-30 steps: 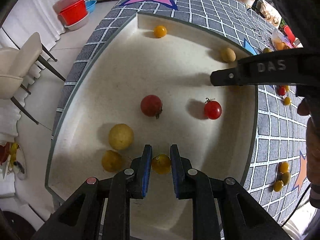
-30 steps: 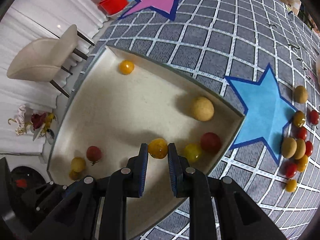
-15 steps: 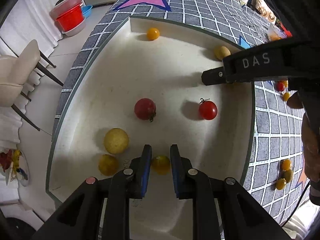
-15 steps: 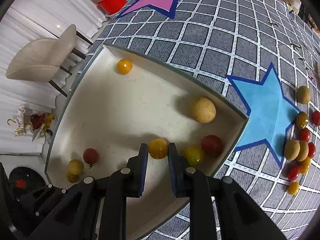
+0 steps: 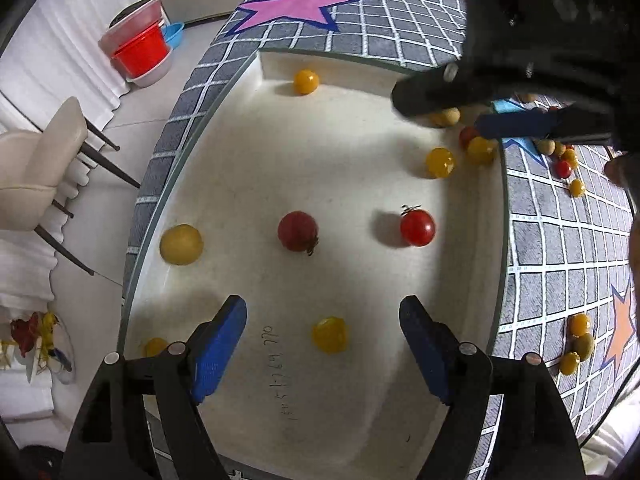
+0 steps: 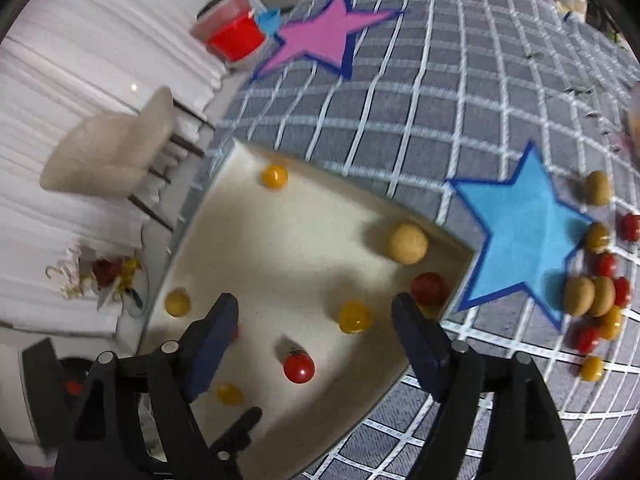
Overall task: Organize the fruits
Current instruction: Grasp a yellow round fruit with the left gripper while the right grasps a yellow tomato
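- Over the near end of the white tray (image 5: 224, 148), the left claw (image 5: 323, 346) was spread wide, gripping nothing; a yellow tomato (image 5: 329, 335) lay on the tray floor between its blue pads (image 5: 218, 344), touching neither.
- Farther in lay a dark red tomato (image 5: 298, 231) and a bright red tomato (image 5: 417, 227), apart from each other.
- At the far right of the tray, the right claw (image 6: 316, 330) was also spread and empty, above a yellow cherry tomato (image 6: 353, 317).
- A tan round fruit (image 6: 408, 243) sat near the tray's far right corner.
- Right of the tray, on the checked surface (image 6: 400, 100), more fruits clustered beside a blue star (image 6: 520, 228).
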The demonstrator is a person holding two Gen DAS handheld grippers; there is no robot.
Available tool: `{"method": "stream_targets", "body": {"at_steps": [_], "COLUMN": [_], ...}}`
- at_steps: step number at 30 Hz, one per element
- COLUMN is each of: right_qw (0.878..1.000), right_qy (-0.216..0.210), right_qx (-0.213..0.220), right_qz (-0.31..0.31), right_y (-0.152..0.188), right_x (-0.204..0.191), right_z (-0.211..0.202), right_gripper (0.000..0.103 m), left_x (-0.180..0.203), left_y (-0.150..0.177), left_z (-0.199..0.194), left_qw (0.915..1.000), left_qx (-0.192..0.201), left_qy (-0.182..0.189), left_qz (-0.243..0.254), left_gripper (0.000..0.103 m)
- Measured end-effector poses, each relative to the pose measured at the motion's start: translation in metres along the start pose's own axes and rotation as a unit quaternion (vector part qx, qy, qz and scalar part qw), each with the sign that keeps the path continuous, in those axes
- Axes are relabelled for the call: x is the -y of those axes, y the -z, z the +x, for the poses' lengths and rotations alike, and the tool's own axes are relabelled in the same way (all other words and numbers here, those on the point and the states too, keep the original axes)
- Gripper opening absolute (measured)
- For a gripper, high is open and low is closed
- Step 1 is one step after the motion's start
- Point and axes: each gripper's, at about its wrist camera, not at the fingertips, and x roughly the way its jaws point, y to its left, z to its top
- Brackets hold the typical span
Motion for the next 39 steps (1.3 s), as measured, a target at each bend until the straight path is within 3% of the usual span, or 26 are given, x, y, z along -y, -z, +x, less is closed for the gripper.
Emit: {"method": "stream_targets", "body": {"at_steps": [7,17,27,32,34,39], "right_qw": [0.998,0.986,0.975,0.974,0.973,0.972], "right_qy": [0.018,0.094,0.119,0.126,0.127,0.134], "right_qx": [0.039,0.058,0.061,0.068,0.067,0.067], "right_qz": [0.039,0.128,0.179,0.178,0.180,0.178], "right_y": [0.010,0.055,0.066,0.054,0.051,0.044], "right_x": [0.034,0.136,0.204,0.224,0.232,0.246], "right_z": [-0.045,-0.103,-0.120,-0.122,-0.121,-0.118], "right_gripper": [0.082,0.082,0.082,0.078,0.074,0.069], "left_x": [0.035,0.108,0.182,0.193,0.196,0.202], "left_y": [-0.013,-0.055,-0.097,-0.114,-0.119,-0.128], "left_z": [-0.018,-0.035,-0.009,0.003,0.009,0.023], "left_qw": [0.9991,0.9932,0.9856,0.9855,0.9852,0.9856], "left_qx": [0.018,0.051,0.055,0.050,0.047,0.034], "left_qy": [0.007,0.042,0.058,0.061,0.062,0.064], "left_qz": [0.037,0.096,0.149,0.150,0.153,0.153], "left_gripper": [0.080,0.080,0.080,0.080,0.070,0.069]}}
